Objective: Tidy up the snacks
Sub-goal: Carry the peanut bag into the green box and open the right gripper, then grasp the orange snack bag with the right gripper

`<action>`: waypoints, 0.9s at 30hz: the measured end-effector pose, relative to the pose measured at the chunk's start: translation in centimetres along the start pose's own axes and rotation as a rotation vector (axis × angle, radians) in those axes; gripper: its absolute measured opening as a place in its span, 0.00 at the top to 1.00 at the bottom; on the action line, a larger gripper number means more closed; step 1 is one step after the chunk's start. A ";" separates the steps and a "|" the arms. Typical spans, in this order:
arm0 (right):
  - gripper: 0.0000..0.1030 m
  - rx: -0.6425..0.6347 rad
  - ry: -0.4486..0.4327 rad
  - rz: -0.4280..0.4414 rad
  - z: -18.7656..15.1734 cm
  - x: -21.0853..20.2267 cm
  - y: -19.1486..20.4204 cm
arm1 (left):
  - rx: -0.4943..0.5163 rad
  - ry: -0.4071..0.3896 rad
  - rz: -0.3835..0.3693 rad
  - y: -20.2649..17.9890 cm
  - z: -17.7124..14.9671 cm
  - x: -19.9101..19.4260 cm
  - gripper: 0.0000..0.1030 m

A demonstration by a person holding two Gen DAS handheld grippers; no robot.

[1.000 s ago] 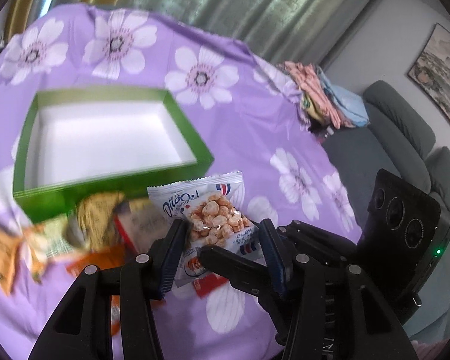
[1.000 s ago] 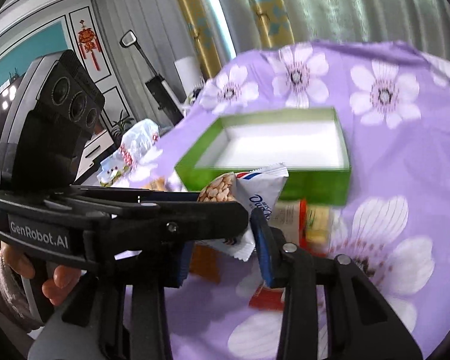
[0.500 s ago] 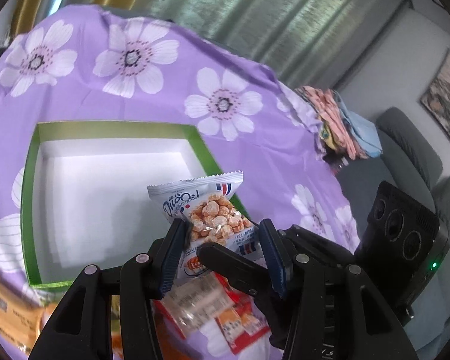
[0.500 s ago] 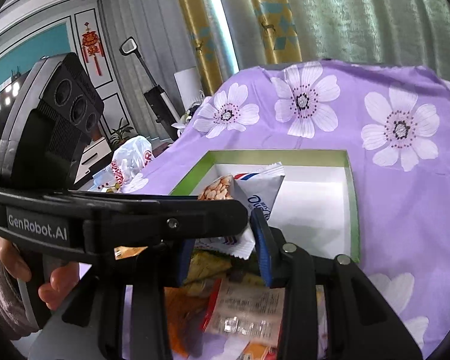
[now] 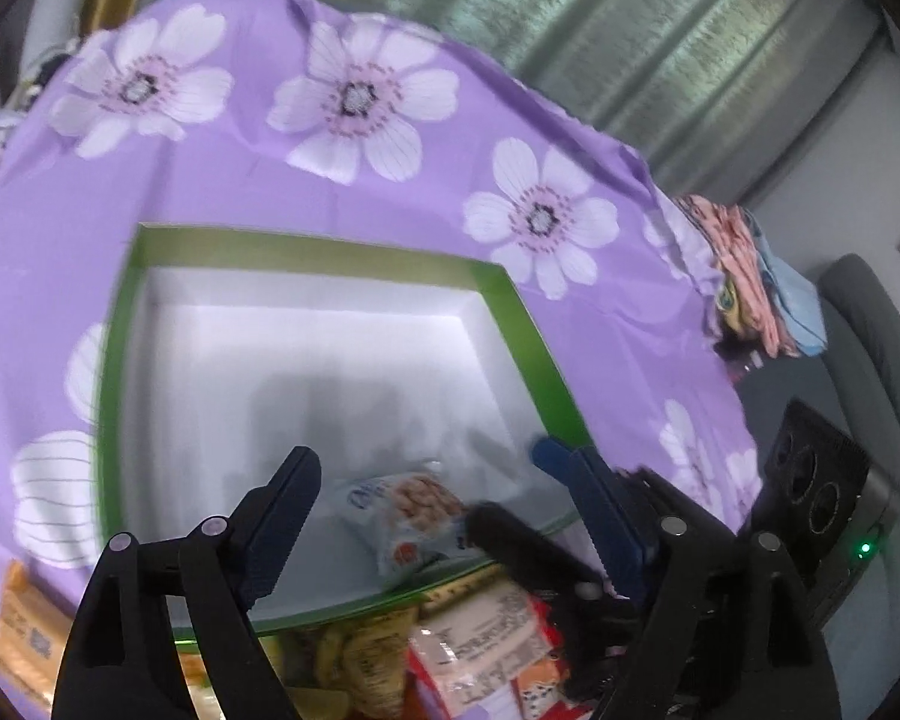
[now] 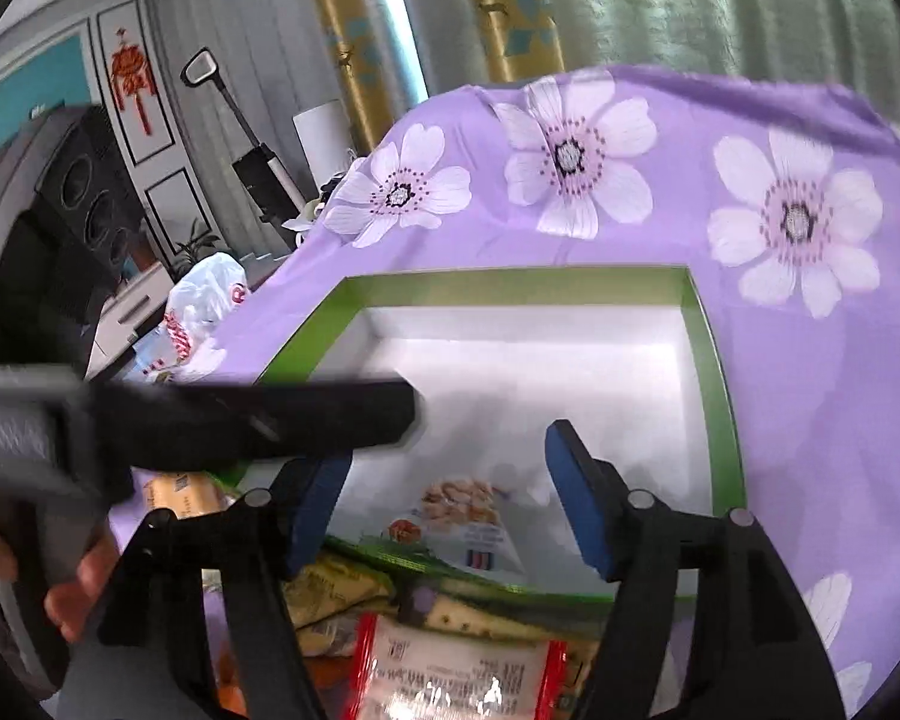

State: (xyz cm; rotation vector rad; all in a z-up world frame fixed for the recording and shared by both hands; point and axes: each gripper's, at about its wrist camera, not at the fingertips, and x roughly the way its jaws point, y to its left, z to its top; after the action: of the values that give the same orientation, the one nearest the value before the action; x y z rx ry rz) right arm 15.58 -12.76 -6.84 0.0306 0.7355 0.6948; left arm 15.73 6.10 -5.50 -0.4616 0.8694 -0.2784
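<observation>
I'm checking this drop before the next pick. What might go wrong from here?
The peanut packet lies by the green box's near wall, between the just-opened left gripper's jaws; pulling back might drag it out. The right gripper, also just opened, crosses the left gripper, so they may collide. The loose snack pile against the box may get snagged.

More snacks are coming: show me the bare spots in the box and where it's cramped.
Free: most of the box floor, from the far wall and both side walls down to the packet lying by the near wall. Crowded: the near wall, with both open grippers, left and right, above it and the snack pile just outside.
</observation>
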 end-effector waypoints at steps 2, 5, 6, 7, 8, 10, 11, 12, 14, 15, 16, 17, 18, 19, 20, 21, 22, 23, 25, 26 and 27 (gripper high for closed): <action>0.33 0.012 -0.004 -0.007 -0.4 -0.8 -0.4 | 0.000 -0.019 0.028 0.4 -0.1 -1.1 0.17; 0.31 0.019 -0.003 0.001 -1.3 -2.3 -0.6 | 0.017 -0.047 0.070 0.7 -0.9 -2.7 0.12; 0.30 0.019 -0.001 0.003 -1.6 -2.8 -0.6 | 0.017 -0.054 0.077 0.8 -1.2 -3.2 0.12; 0.30 0.021 0.002 0.004 -2.0 -3.4 -0.5 | 0.017 -0.055 0.081 0.8 -1.4 -3.5 0.12; 0.30 0.025 0.003 0.003 -2.3 -3.9 -0.5 | 0.019 -0.056 0.089 0.9 -1.9 -4.0 0.12; 0.28 0.033 0.003 0.011 -2.9 -5.0 -0.4 | 0.023 -0.064 0.109 0.9 -2.8 -4.9 0.12; 0.27 0.037 0.000 0.014 -3.0 -5.3 -0.3 | 0.026 -0.062 0.115 0.8 -3.1 -5.1 0.12; 0.25 0.040 -0.004 0.012 -3.3 -5.7 -0.2 | 0.026 -0.063 0.120 0.8 -3.6 -5.5 0.12; 0.24 0.040 -0.007 0.015 -3.8 -6.6 0.2 | 0.027 -0.062 0.127 0.7 -4.4 -6.1 0.12; 0.23 0.042 -0.009 0.018 -4.0 -7.0 0.4 | 0.033 -0.062 0.133 0.6 -5.0 -6.5 0.11; 0.21 0.041 -0.007 0.022 -4.4 -7.4 0.7 | 0.036 -0.061 0.141 0.5 -5.4 -6.7 0.11; 0.21 0.039 -0.005 0.023 -4.7 -7.6 0.9 | 0.041 -0.056 0.154 0.2 -6.0 -6.9 0.11; 0.20 0.034 -0.003 0.025 -5.1 -7.9 1.1 | 0.048 -0.054 0.157 0.1 -6.4 -7.0 0.11; 0.20 0.031 0.002 0.029 -5.5 -8.2 1.5 | 0.056 -0.052 0.161 -0.1 -6.9 -7.2 0.11; 0.19 0.030 0.007 0.033 -5.8 -8.4 1.7 | 0.065 -0.049 0.175 -0.3 -7.5 -7.3 0.11; 0.19 0.028 0.014 0.038 -6.2 -8.6 2.0 | 0.075 -0.048 0.187 -0.6 -8.1 -7.4 0.11; 0.18 0.023 0.020 0.040 -6.6 -8.7 2.4 | 0.086 -0.048 0.200 -0.9 -8.8 -7.5 0.10; 0.18 0.018 0.026 0.042 -6.9 -8.8 2.7 | 0.093 -0.048 0.211 -1.1 -9.4 -7.6 0.10; 0.18 0.006 0.042 0.049 -7.7 -9.1 3.5 | 0.107 -0.040 0.224 -1.5 -10.6 -7.6 0.10; 0.18 0.002 0.048 0.052 -8.0 -9.2 3.8 | 0.117 -0.034 0.227 -1.8 -11.1 -7.5 0.10; 0.18 -0.006 0.055 0.057 -8.4 -9.3 4.1 | 0.125 -0.030 0.233 -1.9 -11.5 -7.6 0.10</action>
State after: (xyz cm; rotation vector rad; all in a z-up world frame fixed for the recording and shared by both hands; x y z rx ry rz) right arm 3.10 -16.80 -6.44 0.0270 0.7875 0.7542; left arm 1.98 4.43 -5.87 -0.2450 0.8620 -0.1101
